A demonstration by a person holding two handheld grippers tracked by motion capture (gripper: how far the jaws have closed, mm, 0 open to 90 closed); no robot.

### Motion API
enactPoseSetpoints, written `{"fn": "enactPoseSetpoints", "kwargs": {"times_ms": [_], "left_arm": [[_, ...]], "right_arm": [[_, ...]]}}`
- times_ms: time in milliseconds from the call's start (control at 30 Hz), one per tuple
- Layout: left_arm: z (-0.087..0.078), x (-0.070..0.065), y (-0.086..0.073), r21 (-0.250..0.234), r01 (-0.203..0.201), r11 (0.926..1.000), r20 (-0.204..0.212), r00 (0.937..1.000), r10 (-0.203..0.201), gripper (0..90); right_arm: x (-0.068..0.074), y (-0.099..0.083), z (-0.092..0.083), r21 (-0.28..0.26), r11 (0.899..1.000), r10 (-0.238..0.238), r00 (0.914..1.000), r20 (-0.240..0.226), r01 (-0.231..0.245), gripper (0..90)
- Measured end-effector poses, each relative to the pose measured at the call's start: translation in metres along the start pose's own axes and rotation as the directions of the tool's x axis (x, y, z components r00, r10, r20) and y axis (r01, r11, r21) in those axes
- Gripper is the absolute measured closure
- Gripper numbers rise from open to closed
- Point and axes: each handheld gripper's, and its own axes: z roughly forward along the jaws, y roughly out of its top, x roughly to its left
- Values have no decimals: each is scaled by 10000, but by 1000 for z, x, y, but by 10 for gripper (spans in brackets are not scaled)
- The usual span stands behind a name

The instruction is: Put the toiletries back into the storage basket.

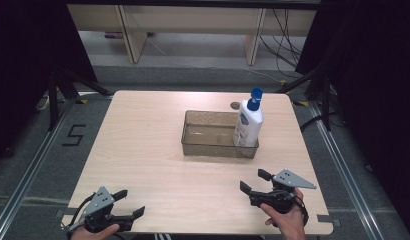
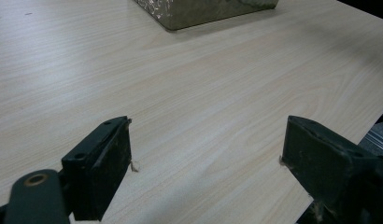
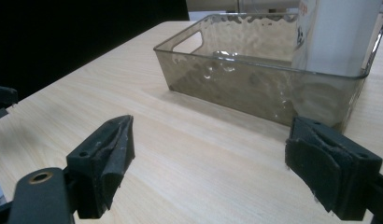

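1. The left gripper (image 1: pixel 129 203) rested low over the near left corner of the worktop (image 1: pixel 143 150), held by the person's left hand (image 1: pixel 95 231). Its fingers (image 2: pixel 103 163) stood wide apart with nothing between them.
2. The right gripper (image 1: pixel 254 181) sat near the worktop's near right edge, gripped by the right hand (image 1: pixel 285 220). Its fingers (image 3: pixel 110 154) were likewise spread wide and held nothing.
3. A clear smoky tray (image 1: pixel 209 148) lay ahead of the right fingers, near but apart from them, around the middle of the worktop. In the right gripper view, the tray (image 3: pixel 236 88) stood just beyond the gap between the fingers.
4. A white pump bottle (image 1: pixel 248 125) with a blue top stood upright inside the tray, at its end nearer the right fingers' outer side. Its label print was too small to read.
5. From the left fingers the tray (image 2: pixel 203 11) lay well ahead and off to the right, with bare worktop between.
6. A small round mark (image 1: pixel 235 105) lay on the worktop behind the tray; it may have been a cable hole, though the view was too coarse to be sure.
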Motion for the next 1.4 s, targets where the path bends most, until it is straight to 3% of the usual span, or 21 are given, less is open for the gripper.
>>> {"fn": "enactPoseSetpoints", "kwargs": {"times_ms": [33, 100, 167, 300, 333, 467, 500, 533, 633, 800, 1000, 1033, 1100, 1167, 1367, 1400], "left_arm": [[0, 0, 0, -5, -2, 10000, 8, 10000, 2, 151], [0, 0, 0, 27, -38, 10000, 23, 10000, 38, 151], [0, 0, 0, 95, -78, 9999, 6, 10000, 78, 151], [0, 0, 0, 75, -40, 10000, 11, 10000, 40, 151], [0, 0, 0, 78, -44, 10000, 11, 10000, 44, 151], [0, 0, 0, 97, -90, 9999, 20, 10000, 89, 151], [0, 0, 0, 101, -93, 9999, 27, 10000, 93, 151], [2, -1, -1, -87, 50, 10000, 144, 9999, -48, 151], [2, -1, -1, 117, -35, 9999, 47, 10000, 34, 151], [2, 0, -1, 51, -64, 10000, 110, 9999, 64, 151], [1, -1, 0, 211, -147, 9997, 8, 9999, 147, 151], [1, -2, 0, 204, -121, 9997, 7, 9999, 121, 151], [3, -1, -1, 90, -56, 9999, 104, 9999, 55, 151], [3, -1, -1, 100, -86, 9999, 116, 9999, 85, 151], [3, -3, 0, 55, -28, 10000, 60, 10000, 28, 151], [3, -3, 0, 51, -28, 10000, 56, 10000, 28, 151]], "right_arm": [[-3, -1, 1, -93, 9992, -386, 9992, 66, 387, 162], [-3, -3, 0, -54, 9993, -364, 9993, 90, 365, 162], [0, -6, -3, 190, 9997, 134, 9999, 64, -135, 162], [-4, -10, -4, 107, 9996, -282, 9993, 257, 280, 162], [-2, -12, -4, 93, 9999, -55, 9997, 250, 53, 162], [-4, -17, -8, 283, 9996, -90, 9997, 219, 84, 162], [-3, -17, -9, 284, 9991, 308, 9995, 18, -308, 163], [-4, -18, -11, 308, 9991, 282, 9994, 180, -288, 163], [-3, -18, -14, 51, 9987, 506, 9985, -187, -505, 163], [-5, -23, -19, 25, 9994, 351, 9993, 134, -351, 163], [0, -27, -22, 363, 9983, 463, 9989, -24, -461, 162], [0, -28, -20, 168, 9993, 338, 9994, -104, -336, 162], [1, -29, -22, 362, 9991, 233, 9997, -37, -231, 162], [2, -30, -22, 469, 9979, 443, 9989, -123, -437, 162], [1, -34, -25, 455, 9983, 377, 9993, -65, -374, 161], [0, -34, -27, 587, 9981, 178, 9998, -72, -174, 161]]}}
